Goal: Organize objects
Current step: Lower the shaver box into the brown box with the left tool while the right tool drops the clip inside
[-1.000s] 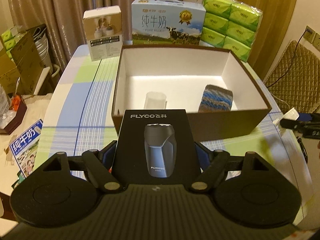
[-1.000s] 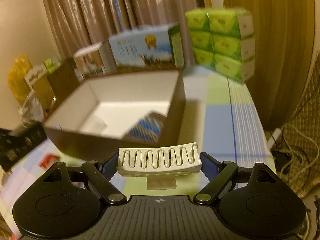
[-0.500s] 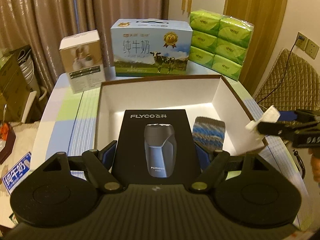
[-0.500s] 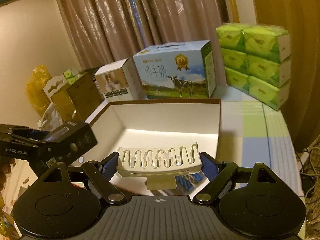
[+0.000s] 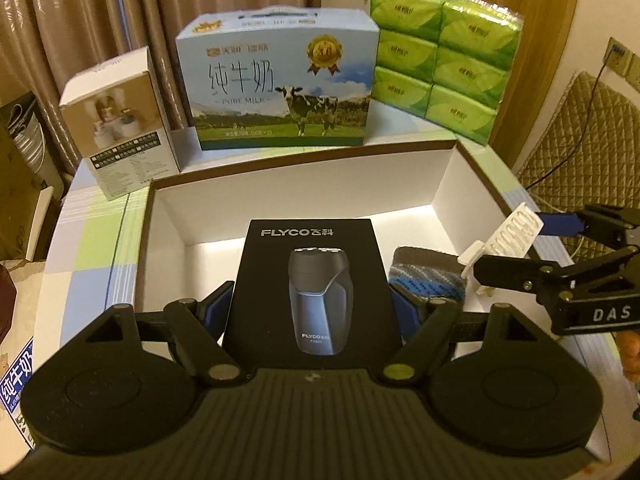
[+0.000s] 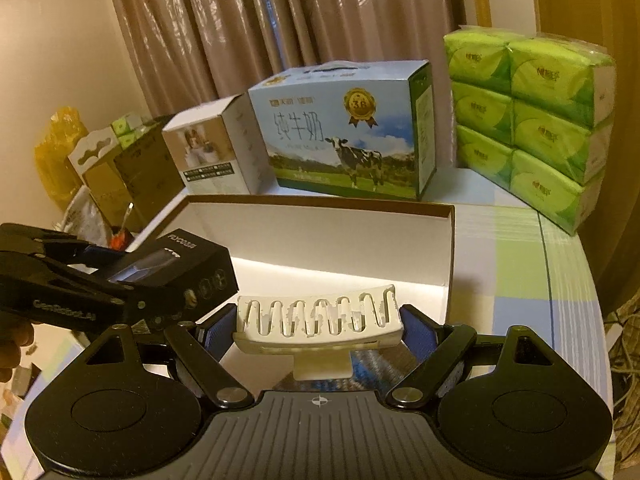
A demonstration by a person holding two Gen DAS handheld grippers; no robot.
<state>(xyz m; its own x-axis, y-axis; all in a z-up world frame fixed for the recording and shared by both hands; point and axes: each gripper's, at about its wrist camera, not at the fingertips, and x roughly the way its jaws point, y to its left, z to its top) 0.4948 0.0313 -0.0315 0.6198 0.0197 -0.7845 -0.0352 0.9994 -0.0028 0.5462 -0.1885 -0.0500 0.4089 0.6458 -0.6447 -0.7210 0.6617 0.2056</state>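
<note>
My left gripper (image 5: 312, 312) is shut on a black FLYCO shaver box (image 5: 312, 284) and holds it over the open brown storage box (image 5: 304, 184) with white inside walls. My right gripper (image 6: 318, 330) is shut on a white slotted soap dish (image 6: 316, 322) and holds it over the storage box (image 6: 320, 232) at its right side. A blue-grey knitted cloth (image 5: 428, 276) lies inside the box under the right gripper. The right gripper also shows in the left wrist view (image 5: 516, 248), the left gripper in the right wrist view (image 6: 168, 276).
Behind the storage box stand a small white carton (image 5: 120, 136), a blue milk carton (image 5: 280, 80) and a stack of green tissue packs (image 5: 440, 60). The checked tablecloth (image 6: 520, 264) lies to the right. A quilted chair (image 5: 580, 160) stands beyond the table's right edge.
Both grippers have moved forward over the storage box with their loads. The right gripper has come in closer beside the left one. The small clear cup seen earlier is now hidden.
</note>
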